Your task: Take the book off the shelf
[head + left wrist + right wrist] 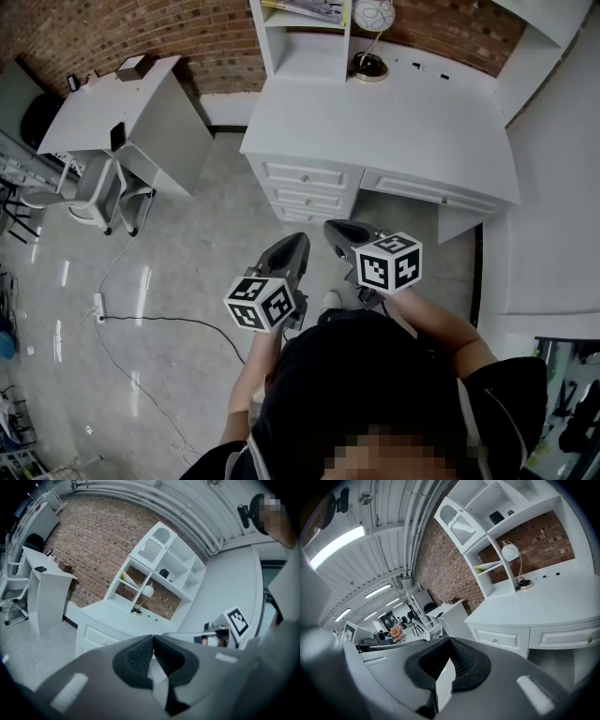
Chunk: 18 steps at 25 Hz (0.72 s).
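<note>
While both tools hang low in front of the person's body, well short of the furniture, neither carries anything: the left tool has its jaws pressed together on nothing, and the right tool is likewise closed and empty. That suits an approach, not a grasp. Beyond them stands the white tabletop, with drawers under its front edge. It is nearly bare except for a lamp at the back. Rising from the tabletop's rear corner is the shelf, and the book lies slanted in 1 of its open lower compartments, just beside the lamp and well apart from both tools. Judging by this, the task has hardly begun. The 2 tools must get across the tabletop, and 1 must spread its jaws before it can pinch the book. The lamp so near that compartment looks like the thing most easily knocked.
</note>
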{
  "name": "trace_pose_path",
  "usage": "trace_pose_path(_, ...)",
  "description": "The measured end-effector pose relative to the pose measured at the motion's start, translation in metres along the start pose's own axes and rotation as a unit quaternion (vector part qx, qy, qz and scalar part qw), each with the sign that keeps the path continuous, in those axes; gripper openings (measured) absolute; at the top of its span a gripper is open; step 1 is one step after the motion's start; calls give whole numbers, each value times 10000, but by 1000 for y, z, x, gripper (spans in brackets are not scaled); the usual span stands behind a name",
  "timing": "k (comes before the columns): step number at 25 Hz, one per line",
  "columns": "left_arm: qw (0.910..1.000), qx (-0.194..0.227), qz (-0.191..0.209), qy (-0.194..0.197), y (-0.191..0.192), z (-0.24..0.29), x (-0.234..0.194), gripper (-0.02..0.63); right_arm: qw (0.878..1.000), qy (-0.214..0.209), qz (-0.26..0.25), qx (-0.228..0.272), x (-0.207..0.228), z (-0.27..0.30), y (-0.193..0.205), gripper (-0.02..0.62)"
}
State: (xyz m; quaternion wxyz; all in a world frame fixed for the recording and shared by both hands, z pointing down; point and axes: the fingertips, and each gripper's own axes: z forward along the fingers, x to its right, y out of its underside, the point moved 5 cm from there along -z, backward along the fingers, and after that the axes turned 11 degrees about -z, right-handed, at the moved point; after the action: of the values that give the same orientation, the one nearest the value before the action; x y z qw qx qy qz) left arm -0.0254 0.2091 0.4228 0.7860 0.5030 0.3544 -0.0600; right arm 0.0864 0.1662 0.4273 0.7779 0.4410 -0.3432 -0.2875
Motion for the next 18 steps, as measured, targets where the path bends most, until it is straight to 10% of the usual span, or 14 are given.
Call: trace_pose_path(18, 9996, -197, 107, 189, -30, 77, -17, 6, 9988, 380, 211, 233, 71, 17, -19, -5)
